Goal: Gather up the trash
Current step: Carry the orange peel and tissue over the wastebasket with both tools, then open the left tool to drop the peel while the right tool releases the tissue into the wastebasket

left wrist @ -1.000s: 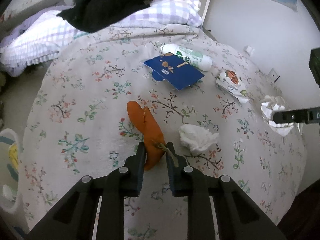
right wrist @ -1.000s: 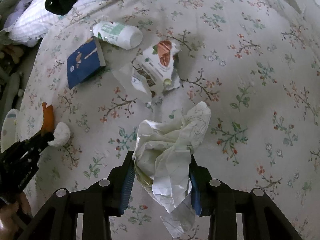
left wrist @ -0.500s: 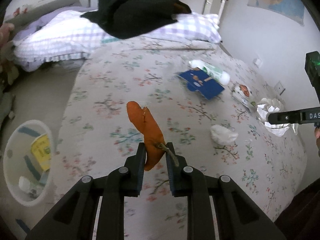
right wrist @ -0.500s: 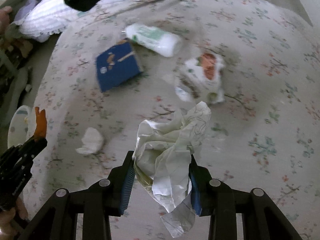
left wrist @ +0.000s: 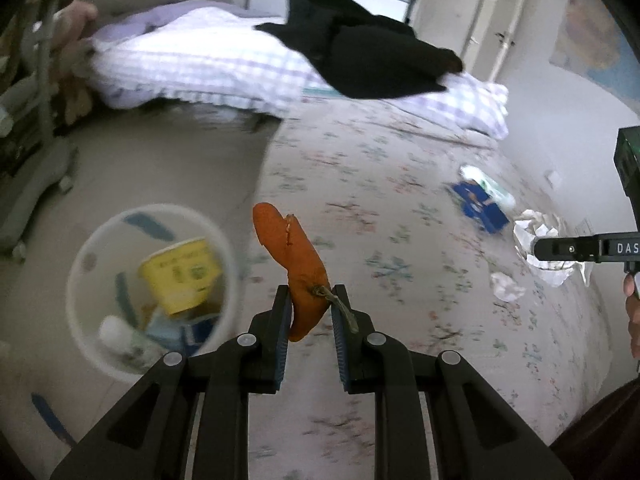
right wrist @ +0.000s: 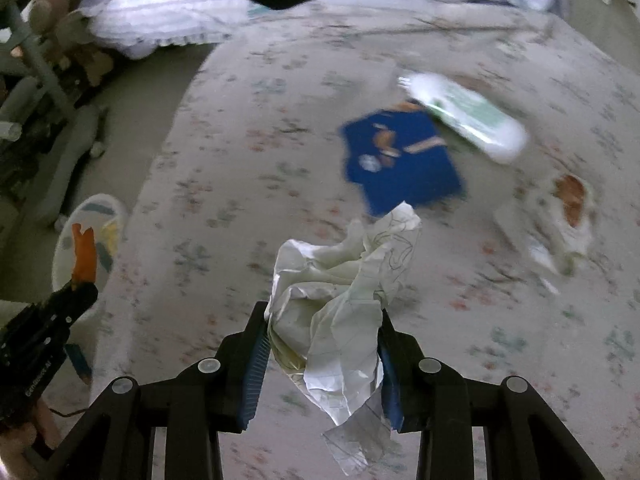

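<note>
My left gripper is shut on an orange peel and holds it in the air above the bed's left edge. A white trash bin stands on the floor to its left, with a yellow cup and other trash inside. My right gripper is shut on a crumpled white paper above the floral bedspread. It also shows in the left wrist view. The left gripper with the peel shows in the right wrist view.
On the bed lie a blue packet, a white and green bottle, a torn wrapper and a white tissue. A checked pillow with a black garment lies at the head. A grey stand is on the floor.
Both grippers have swung left toward the bed's edge with their loads. The bin has come closer and larger in the left wrist view. Both jaws stay shut.
</note>
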Action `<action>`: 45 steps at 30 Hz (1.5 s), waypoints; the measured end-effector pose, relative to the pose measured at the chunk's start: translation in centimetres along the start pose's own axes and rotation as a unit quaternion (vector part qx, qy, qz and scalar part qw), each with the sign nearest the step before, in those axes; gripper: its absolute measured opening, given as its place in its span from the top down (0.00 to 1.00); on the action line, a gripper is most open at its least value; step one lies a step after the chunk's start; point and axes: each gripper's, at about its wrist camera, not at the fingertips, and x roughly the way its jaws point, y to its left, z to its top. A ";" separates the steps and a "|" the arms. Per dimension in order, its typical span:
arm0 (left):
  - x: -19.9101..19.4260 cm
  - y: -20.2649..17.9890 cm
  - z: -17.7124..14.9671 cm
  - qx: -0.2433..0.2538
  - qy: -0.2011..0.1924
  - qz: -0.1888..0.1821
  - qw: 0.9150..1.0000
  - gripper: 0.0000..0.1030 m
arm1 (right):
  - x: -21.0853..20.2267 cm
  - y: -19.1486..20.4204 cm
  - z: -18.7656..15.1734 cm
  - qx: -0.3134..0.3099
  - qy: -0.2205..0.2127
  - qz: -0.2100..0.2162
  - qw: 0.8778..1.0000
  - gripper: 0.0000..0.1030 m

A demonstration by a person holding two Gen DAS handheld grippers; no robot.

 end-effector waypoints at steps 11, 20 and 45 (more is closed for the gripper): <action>-1.8 8.1 -0.4 -0.084 -0.002 0.015 0.996 0.79 | 2.2 7.0 1.3 -0.035 0.000 0.018 0.999 0.59; -1.5 11.7 -0.2 -0.106 0.002 0.020 0.994 0.78 | 4.0 11.3 2.3 -0.048 0.004 0.030 0.998 0.59; -4.1 19.1 -3.4 -0.163 0.056 0.153 0.973 0.12 | 11.0 22.6 2.6 -0.091 0.012 0.071 0.993 0.59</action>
